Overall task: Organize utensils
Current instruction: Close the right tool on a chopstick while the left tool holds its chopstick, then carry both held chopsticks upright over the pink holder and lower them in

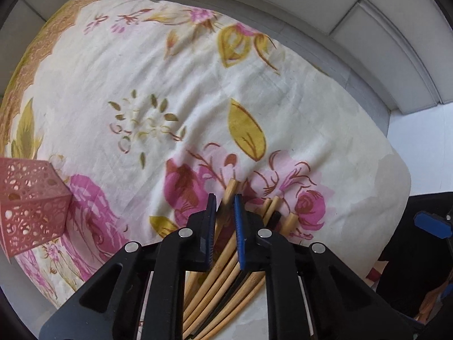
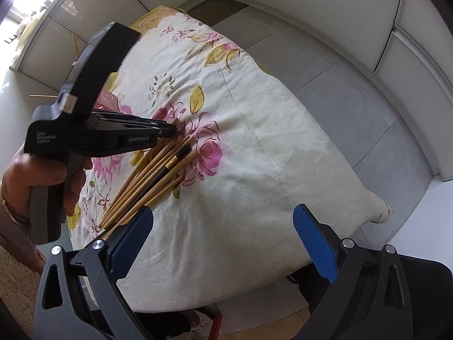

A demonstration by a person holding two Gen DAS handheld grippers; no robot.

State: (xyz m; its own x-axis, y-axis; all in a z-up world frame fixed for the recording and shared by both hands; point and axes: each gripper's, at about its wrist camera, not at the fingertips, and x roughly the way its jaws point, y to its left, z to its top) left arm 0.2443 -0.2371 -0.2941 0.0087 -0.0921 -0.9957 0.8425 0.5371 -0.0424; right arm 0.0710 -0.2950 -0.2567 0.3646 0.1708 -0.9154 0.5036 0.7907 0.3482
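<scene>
Floral tablecloth [image 2: 254,147] carries the chopstick pile [image 2: 153,178]; left gripper [image 1: 223,212] nearly closed around one chopstick [image 1: 230,191], contact unclear, right gripper [image 2: 223,243] wide open, idle; pinch that stick alone, then carry toward pink holder [image 1: 31,204].

cloth [image 1: 175,90]: cream, pink roses, yellow-olive leaves, tan lace-print edge | holder [image 1: 31,204] left of cloth's big rose: pink, pierced lattice | chopsticks [image 2: 153,178] beside rose: tan bamboo, one black, gold band | gripper pads [image 2: 314,243]: blue, ribbed
</scene>
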